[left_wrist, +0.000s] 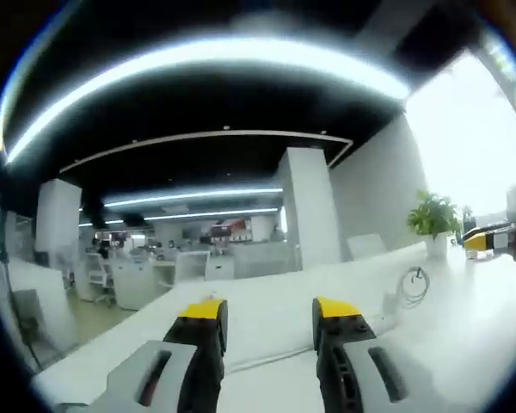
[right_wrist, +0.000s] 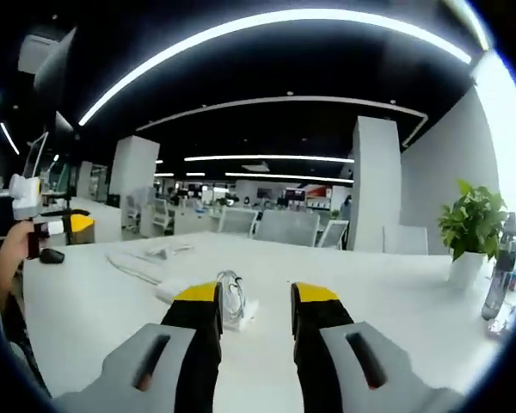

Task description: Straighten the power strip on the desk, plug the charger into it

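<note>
Up close in the right gripper view: right gripper, yellow-tipped jaws spread apart, holding nothing, low over the white table. Just past the jaws: white charger with its coiled cable, flat on the table. Farther back, to the left: long white power strip, lying slanted. Far right: potted plant and a bottle. Left gripper view: left gripper, jaws spread wide too, holding nothing.

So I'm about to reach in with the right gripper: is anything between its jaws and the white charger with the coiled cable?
Nothing visible: the right gripper, jaws open, faces the white charger with coiled cable across bare white desk.
</note>
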A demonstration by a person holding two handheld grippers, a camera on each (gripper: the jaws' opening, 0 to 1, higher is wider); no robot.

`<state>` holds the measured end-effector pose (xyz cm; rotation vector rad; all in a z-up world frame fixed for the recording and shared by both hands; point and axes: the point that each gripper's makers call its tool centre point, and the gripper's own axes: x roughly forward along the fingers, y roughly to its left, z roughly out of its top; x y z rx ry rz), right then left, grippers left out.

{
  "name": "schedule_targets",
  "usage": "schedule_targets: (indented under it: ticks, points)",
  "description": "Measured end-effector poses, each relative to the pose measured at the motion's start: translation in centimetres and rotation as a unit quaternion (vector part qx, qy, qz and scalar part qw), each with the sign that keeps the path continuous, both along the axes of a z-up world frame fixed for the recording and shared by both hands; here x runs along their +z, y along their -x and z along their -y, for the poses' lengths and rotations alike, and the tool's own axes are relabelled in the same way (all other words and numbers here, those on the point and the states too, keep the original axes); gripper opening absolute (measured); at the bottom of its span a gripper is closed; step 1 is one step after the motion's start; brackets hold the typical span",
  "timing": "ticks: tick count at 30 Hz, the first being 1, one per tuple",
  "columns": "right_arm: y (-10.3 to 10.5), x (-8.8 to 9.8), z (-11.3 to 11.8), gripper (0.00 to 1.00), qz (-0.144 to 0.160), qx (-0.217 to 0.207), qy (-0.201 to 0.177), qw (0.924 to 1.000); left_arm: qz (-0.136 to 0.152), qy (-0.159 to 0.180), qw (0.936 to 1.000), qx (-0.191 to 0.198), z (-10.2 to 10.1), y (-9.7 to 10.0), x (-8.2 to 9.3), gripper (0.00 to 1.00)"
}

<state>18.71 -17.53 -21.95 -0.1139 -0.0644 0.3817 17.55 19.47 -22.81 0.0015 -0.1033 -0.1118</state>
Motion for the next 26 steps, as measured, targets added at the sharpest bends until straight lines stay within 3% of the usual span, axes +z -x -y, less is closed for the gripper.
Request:
schedule_targets:
  ticks: [8,16,26]
  points:
    - [1.2,-0.1,0.6,0.35,0.008,-0.026,-0.025,0.9993,-0.007,-0.001,0.9995,0.031,-1.4,1.1,-1.0,0.44]
    - [1.8,-0.6,1.4,0.35,0.008,-0.066,-0.022,0.9976,-0.009,0.002,0.9991,0.041,-1.2,1.7,-1.4,0.47]
    - [1.5,-1.3,0.9,0.36,0.004,-0.076,-0.026,0.9968,-0.010,0.004,0.9987,0.050,-1.3,1.7,-2.1,0.48]
